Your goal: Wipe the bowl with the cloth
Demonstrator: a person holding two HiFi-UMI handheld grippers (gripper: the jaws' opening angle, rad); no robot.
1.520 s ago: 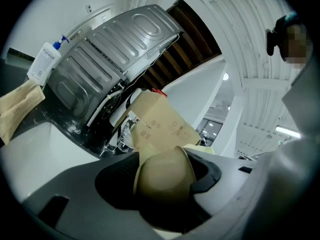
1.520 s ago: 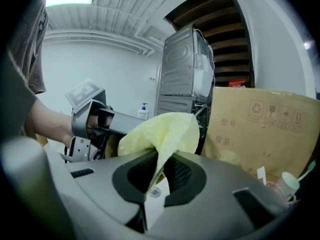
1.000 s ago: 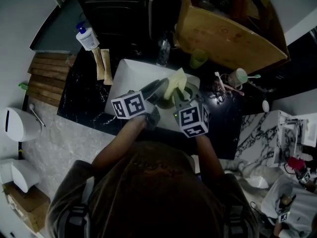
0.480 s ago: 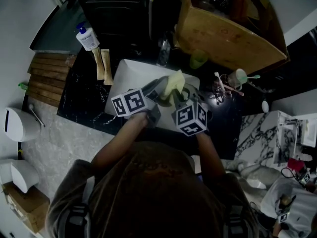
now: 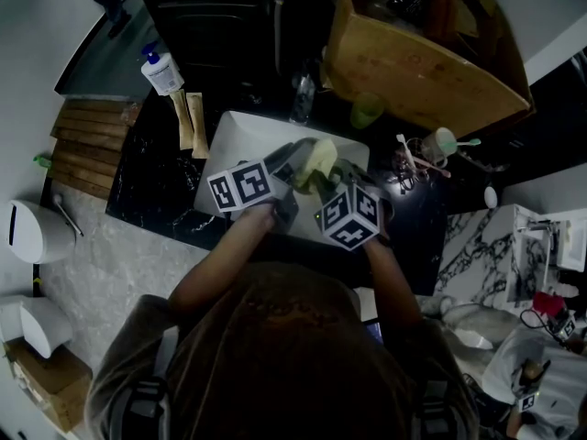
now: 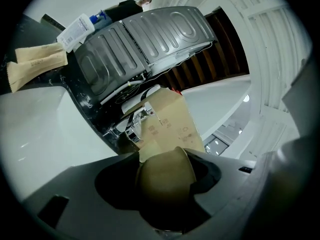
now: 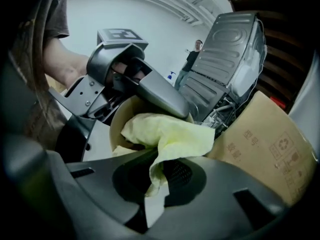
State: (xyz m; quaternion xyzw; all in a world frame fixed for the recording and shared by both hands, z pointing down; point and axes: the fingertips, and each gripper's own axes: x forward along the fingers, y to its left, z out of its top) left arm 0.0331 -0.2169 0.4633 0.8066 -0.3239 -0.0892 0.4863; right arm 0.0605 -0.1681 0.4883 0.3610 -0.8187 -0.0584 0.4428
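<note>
A tan bowl (image 6: pixel 167 173) sits tilted between the jaws of my left gripper (image 6: pixel 165 184), which is shut on its rim. In the right gripper view the bowl's rim (image 7: pixel 118 129) faces me, with the left gripper's finger (image 7: pixel 159 97) over its top edge. My right gripper (image 7: pixel 161 180) is shut on a pale yellow cloth (image 7: pixel 169 136), which is pushed into the bowl's mouth. In the head view the cloth (image 5: pixel 320 157) shows between the left gripper (image 5: pixel 290 161) and the right gripper (image 5: pixel 321 185), above a white sink (image 5: pixel 240 132). The bowl's inside is mostly hidden by the cloth.
A soap bottle (image 5: pixel 160 68) and two paper packets (image 5: pixel 188 117) lie left of the sink on the black counter. A large cardboard box (image 5: pixel 417 67), a green cup (image 5: pixel 367 110) and a cup with utensils (image 5: pixel 440 143) stand behind and right. A person (image 7: pixel 192 59) stands far off.
My right gripper has moved left and closer to the left gripper. The cloth has sunk lower, deeper into the bowl. The left gripper has barely shifted.
</note>
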